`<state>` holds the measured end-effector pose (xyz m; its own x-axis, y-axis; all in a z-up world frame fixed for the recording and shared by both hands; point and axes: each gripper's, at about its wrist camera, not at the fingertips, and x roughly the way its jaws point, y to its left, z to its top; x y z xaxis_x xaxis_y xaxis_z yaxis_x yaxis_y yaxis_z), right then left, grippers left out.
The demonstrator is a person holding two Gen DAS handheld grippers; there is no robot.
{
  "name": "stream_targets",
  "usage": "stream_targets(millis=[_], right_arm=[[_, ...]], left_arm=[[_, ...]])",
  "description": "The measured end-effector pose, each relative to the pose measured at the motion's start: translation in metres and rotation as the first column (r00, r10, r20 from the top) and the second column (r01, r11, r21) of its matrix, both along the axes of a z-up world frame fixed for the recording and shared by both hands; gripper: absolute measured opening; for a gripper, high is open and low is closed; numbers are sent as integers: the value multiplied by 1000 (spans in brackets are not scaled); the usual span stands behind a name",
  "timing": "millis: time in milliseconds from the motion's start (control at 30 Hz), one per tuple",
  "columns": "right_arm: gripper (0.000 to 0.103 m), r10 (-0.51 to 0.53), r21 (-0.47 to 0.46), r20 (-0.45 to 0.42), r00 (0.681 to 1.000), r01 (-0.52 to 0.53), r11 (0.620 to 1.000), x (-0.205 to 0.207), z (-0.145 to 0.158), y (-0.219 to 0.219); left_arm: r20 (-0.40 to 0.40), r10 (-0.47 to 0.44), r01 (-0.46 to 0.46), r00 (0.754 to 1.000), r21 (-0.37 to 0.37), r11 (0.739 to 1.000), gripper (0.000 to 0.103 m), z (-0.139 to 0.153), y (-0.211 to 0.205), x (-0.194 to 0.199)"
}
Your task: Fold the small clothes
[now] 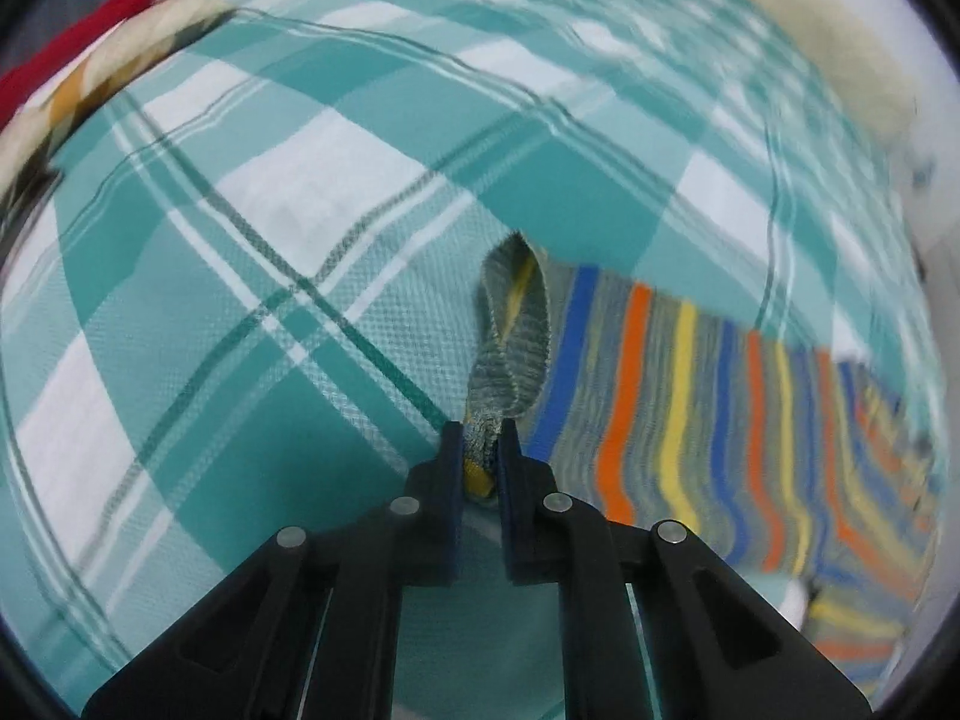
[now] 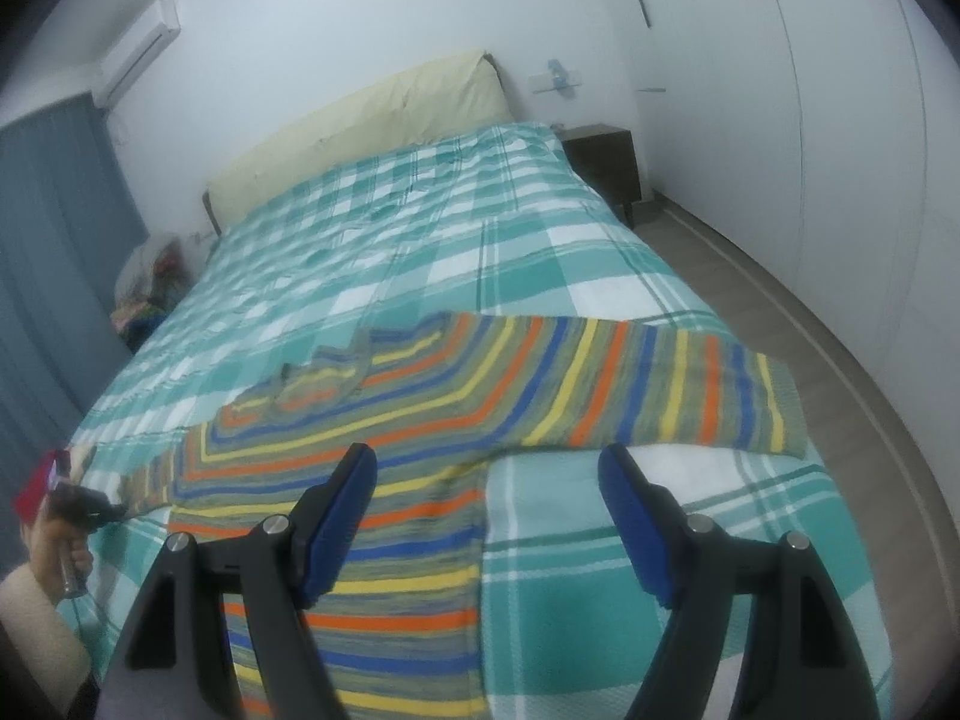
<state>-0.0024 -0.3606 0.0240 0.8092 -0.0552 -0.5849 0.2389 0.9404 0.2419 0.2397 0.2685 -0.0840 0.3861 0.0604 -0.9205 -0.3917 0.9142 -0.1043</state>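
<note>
Sweater (image 2: 420, 414), striped in orange, yellow, blue and grey-green, lies spread face up on a bed (image 2: 540, 276) covered with a teal and white checked spread. Its body runs toward the near edge of the bed, one sleeve (image 2: 678, 396) stretches flat out to the right, and the neck opening (image 2: 318, 381) points toward the cream headboard (image 2: 360, 120). No box, basket or other container shows clearly; a blurred heap of coloured things (image 2: 150, 288) sits on the floor beside the bed's far left side, too unclear to name.

The left gripper (image 1: 480, 438) is pinched nearly closed on the cuff (image 1: 510, 336) of the other sleeve, the ribbed grey edge bunched between its blue pads and looping up above the fingertips, lifted off the spread. In the right wrist view that gripper (image 2: 105, 507) appears at the far left, in the person's hand (image 2: 57, 552), with the sleeve drawn out toward it.

The right gripper (image 2: 486, 474) stands wide apart and holds nothing; it hovers over the sweater's lower body, with one finger (image 2: 336, 516) above the stripes and the other above bare spread just beside the hem's right edge.

A dark nightstand (image 2: 606, 162) stands by the wall, right of the headboard.
</note>
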Motion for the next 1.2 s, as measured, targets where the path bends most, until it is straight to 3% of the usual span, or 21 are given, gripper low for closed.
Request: stream_targets(millis=[67,133,167,233,300,367,400,433,467,600,700,767,833,867,900,933,967,1000,1100,1200], right_arm=[[76,16,-18,-48,999,-17,1000,5,-2,-3],[78,36,-49,-95,995,-41,998,14,0,-8],[81,53,-77,-115,992,-62,995,21,5,-12],[84,101,-151,-156,983,-125,981,45,15,-18],[85,166,-170,-204,965,-202,964,77,21,-23],[85,252,-175,-238,938,-297,939,126,26,-26],[85,292,-168,-255,922,-339,925,147,26,-26],[85,324,-169,-273,906,-376,911,170,25,-25],[85,362,-161,-290,886,-418,894,200,22,-22],[85,433,-145,-376,819,-514,845,269,-1,-7],[85,460,-144,-427,779,-560,816,308,-25,7],[85,467,-137,-461,755,-581,803,330,-44,14],[85,472,-124,-511,718,-606,786,348,-67,22],[82,466,-133,-534,706,-614,778,353,-76,25],[75,458,-135,-568,684,-627,768,358,-88,30],[56,458,-135,-582,672,-635,761,359,-92,33],[17,467,-144,-584,664,-650,746,357,-93,39],[5,477,-162,-576,664,-664,730,354,-88,45],[3,426,-294,-569,704,-657,694,341,-79,59],[3,340,-432,-521,783,-585,686,333,-64,65]], left_arm=[[-32,-37,41,999,128,991,22,20,2,-11],[13,-99,92,995,265,960,43,57,-11,-18],[68,-157,130,985,298,946,66,78,-20,-20],[169,-271,217,948,282,935,87,110,-44,-12],[213,-405,373,889,173,911,91,123,-77,13],[190,-551,561,813,-1,828,91,111,-122,53],[185,-594,609,783,-33,793,89,103,-140,66],[178,-631,645,755,-31,764,88,92,-161,81],[193,-647,660,737,-5,751,88,82,-178,94],[89,-760,762,643,17,647,88,35,-236,139],[42,-804,802,593,53,595,89,14,-254,149],[8,-829,825,560,91,558,97,-2,-262,152],[4,-855,842,519,167,512,100,-10,-271,144],[1,-858,841,514,194,504,100,-11,-273,140],[-1,-856,838,517,203,506,90,-11,-274,138],[11,-857,841,514,189,507,73,-8,-275,135],[29,-859,837,511,210,505,19,-3,-276,132],[20,-854,823,521,255,508,8,0,-279,131],[17,-849,786,529,369,497,6,5,-292,122],[56,-840,725,540,476,498,6,11,-297,116]])
